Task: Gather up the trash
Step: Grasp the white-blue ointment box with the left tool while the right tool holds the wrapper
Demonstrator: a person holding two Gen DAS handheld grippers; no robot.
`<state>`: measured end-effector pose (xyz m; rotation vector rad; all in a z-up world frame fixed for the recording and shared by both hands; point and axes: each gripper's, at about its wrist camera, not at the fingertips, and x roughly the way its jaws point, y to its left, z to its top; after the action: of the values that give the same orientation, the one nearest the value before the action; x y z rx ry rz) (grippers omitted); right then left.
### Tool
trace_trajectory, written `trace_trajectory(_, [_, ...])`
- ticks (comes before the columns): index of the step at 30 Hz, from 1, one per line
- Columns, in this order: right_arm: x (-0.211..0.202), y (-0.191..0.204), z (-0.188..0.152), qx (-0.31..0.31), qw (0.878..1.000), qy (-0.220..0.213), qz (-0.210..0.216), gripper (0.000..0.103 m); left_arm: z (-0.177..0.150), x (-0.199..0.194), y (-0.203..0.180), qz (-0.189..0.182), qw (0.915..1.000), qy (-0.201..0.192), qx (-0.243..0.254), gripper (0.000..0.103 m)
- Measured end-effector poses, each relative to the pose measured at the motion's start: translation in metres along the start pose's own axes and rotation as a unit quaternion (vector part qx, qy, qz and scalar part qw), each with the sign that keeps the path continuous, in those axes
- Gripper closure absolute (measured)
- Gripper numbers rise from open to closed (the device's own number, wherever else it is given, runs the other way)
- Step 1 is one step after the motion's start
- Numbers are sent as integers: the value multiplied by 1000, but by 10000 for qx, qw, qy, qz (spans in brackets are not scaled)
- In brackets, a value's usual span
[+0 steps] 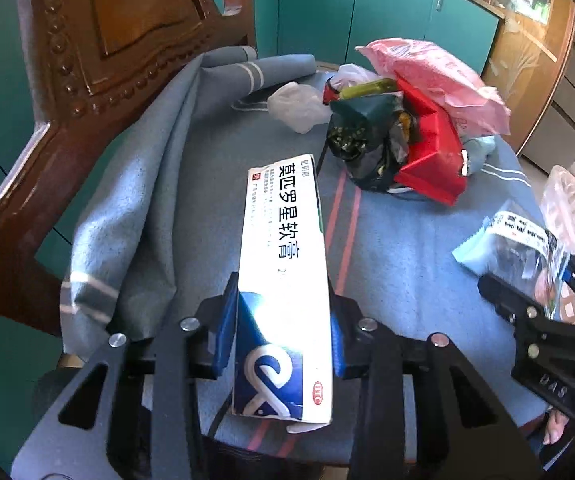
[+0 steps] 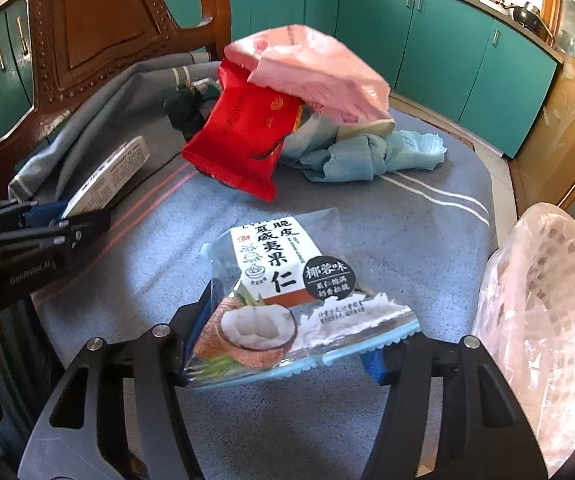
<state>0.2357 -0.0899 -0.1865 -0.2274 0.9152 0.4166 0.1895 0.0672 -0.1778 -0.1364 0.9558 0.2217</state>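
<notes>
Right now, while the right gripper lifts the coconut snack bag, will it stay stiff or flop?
Probably flop: the coconut snack bag is thin, crinkled film, already bent between the right gripper pads. It looks light. The glossy surface may slip.

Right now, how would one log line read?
left claw: grips box | right claw: grips snack bag | bin: right

Both wrist views look steeply down, close, sharing the blue-clothed table.
</notes>
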Motion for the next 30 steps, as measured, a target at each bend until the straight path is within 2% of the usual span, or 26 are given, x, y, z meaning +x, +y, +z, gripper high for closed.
trace_trajectory(10, [-7, -5, 1, 92, 9999, -112, -38, 42, -10, -34, -6, 121, 9990, -394, 165, 65])
trace_trajectory(23, [-7, -3, 0, 79, 9998, -165, -127, 42, -9, -60, -15, 179, 9967, -749, 271, 65])
trace_trajectory(30, [-7, -4, -1, 67, 9998, -148, -138, 42, -7, -59, -13, 183, 9966, -753, 279, 65])
